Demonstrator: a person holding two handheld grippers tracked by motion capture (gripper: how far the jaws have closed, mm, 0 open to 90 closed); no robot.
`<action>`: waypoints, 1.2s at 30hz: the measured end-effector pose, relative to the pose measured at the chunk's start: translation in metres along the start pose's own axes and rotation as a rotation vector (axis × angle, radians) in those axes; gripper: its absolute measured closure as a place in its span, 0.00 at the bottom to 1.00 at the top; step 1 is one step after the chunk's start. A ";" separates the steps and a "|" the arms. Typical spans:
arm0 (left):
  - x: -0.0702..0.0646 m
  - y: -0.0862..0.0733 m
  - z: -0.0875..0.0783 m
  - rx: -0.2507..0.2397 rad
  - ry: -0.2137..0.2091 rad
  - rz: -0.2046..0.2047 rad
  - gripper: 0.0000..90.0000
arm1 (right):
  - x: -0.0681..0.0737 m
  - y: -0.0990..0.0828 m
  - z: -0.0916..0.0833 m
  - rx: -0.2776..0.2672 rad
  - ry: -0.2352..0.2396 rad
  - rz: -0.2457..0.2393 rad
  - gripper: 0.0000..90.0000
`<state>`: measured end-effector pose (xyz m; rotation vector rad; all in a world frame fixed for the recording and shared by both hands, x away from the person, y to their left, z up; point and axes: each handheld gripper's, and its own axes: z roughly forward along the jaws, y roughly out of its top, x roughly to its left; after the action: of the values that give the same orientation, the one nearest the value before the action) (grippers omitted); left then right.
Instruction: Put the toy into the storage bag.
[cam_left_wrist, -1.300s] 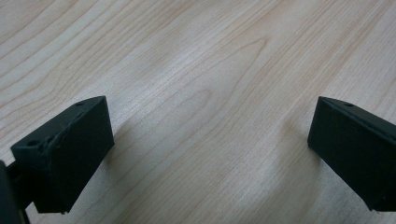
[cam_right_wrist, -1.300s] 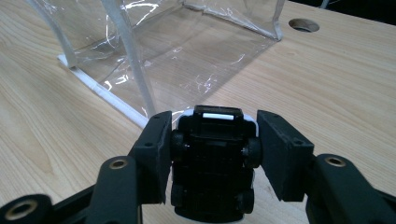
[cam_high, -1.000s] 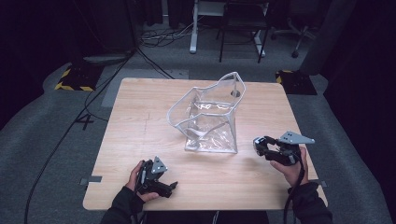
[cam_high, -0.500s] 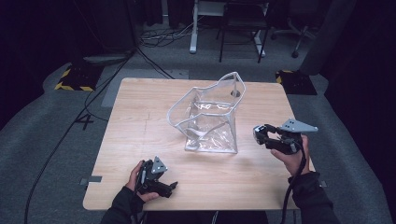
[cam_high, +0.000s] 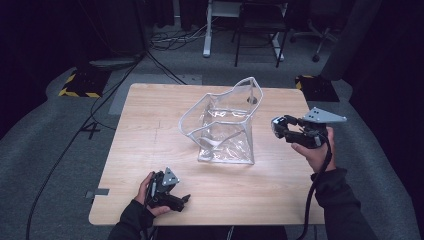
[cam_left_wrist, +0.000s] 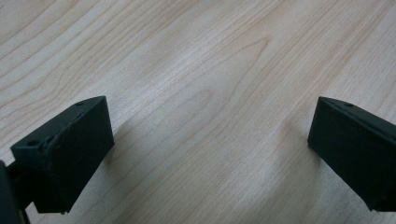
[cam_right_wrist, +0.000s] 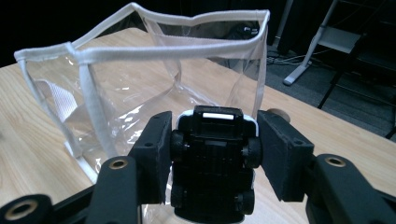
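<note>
A clear plastic bag with white trim stands open in the middle of the wooden table. To the right of the bag, raised off the table, my right gripper is shut on a small black toy car. In the right gripper view the car shows its underside and wheels between the two pads, with the bag's rim just beyond my right gripper. My left gripper lies near the table's front edge. Its jaws stand open and empty over bare wood, seen past my left gripper.
A round grommet sits in the tabletop behind the bag. On the floor beyond the table are cables, a yellow-striped box, a dark box and chair and desk legs.
My right hand has risen from the table and moved a little toward the bag, carrying the toy car. The left hand and the bag have stayed put.
</note>
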<state>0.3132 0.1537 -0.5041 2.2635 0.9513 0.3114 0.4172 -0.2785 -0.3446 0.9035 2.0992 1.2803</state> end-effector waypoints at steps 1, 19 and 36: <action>0.000 0.000 0.000 -0.001 0.000 0.000 0.00 | -0.001 0.003 0.000 0.000 -0.005 0.001 0.53; 0.000 0.000 0.000 -0.001 0.000 0.000 0.00 | -0.003 0.040 0.009 -0.024 0.011 0.003 0.53; 0.000 0.000 0.000 0.000 0.000 0.000 0.00 | 0.007 0.070 0.022 -0.050 0.028 -0.037 0.53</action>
<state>0.3132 0.1537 -0.5042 2.2631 0.9514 0.3113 0.4473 -0.2376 -0.2912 0.8258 2.0863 1.3272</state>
